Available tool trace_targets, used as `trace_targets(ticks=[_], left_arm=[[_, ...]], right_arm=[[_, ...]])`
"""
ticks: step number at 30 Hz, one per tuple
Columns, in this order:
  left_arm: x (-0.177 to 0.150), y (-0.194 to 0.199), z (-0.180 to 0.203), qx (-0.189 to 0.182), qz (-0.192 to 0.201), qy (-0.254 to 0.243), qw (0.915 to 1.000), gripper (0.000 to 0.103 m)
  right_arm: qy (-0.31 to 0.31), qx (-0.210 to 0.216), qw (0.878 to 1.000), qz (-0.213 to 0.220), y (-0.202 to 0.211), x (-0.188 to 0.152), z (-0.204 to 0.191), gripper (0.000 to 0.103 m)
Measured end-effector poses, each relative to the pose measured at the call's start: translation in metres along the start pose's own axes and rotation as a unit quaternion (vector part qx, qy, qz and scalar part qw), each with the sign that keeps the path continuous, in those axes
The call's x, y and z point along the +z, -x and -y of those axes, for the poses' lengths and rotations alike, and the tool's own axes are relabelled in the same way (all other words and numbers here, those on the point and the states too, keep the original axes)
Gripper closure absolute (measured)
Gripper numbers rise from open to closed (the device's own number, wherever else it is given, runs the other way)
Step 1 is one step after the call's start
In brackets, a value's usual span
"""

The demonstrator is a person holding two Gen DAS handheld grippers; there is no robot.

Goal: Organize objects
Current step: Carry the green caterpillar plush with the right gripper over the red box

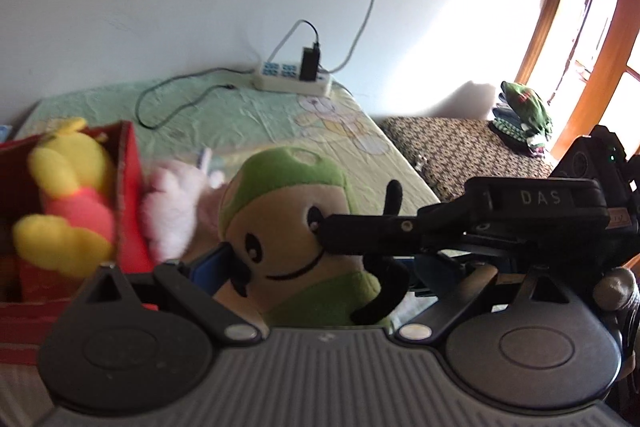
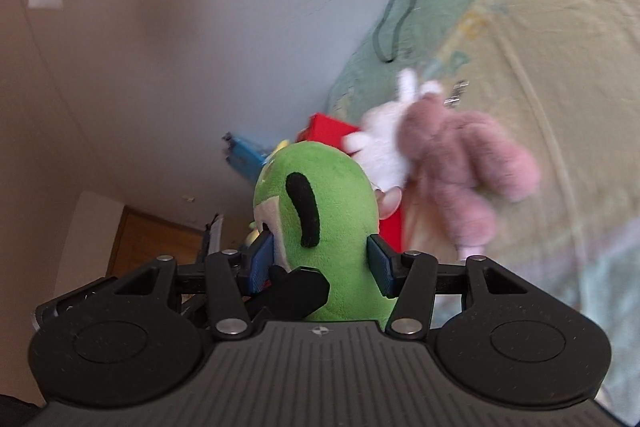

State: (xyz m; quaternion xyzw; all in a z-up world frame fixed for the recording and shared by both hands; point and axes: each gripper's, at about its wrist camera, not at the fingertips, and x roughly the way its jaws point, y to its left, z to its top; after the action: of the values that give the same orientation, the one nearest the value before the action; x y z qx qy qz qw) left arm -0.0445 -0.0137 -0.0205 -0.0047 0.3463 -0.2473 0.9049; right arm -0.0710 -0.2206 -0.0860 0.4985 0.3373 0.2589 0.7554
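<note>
Green plush (image 2: 320,211) clamped between right gripper (image 2: 320,265) jaws; left's apparently touching.

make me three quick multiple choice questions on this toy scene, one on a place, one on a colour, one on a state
1. Where is the yellow plush?
A. in the red box
B. on the window sill
C. on the power strip

2. What colour is the fuzzy plush beside the white plush?
A. blue
B. pink
C. orange

3. What are the right tongs doing?
A. hanging open in the air
B. closed on the green plush
C. closed on a cable

Answers:
1. A, it sits between the walls of the red box.
2. B, the pink plush lies against the white one on the bed.
3. B, both blue pads press the sides of the green plush.
</note>
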Motion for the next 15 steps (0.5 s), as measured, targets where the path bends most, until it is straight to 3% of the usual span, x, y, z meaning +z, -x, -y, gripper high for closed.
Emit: trace_targets(ticks=[7,15], left_arm=[[0.009,0.042,-0.029,0.018,0.048,-0.005,0.9987,0.007],[0.019,0.086,-0.103,0.023,0.078,-0.001,0.9966,0.007]], right_arm=[[0.038,0.029,0.999,-0.002,-0.027,-0.002,-0.039,0.049],[0.065,0.037,0.997,0.007,-0.090,-0.017,-0.086,0.049]])
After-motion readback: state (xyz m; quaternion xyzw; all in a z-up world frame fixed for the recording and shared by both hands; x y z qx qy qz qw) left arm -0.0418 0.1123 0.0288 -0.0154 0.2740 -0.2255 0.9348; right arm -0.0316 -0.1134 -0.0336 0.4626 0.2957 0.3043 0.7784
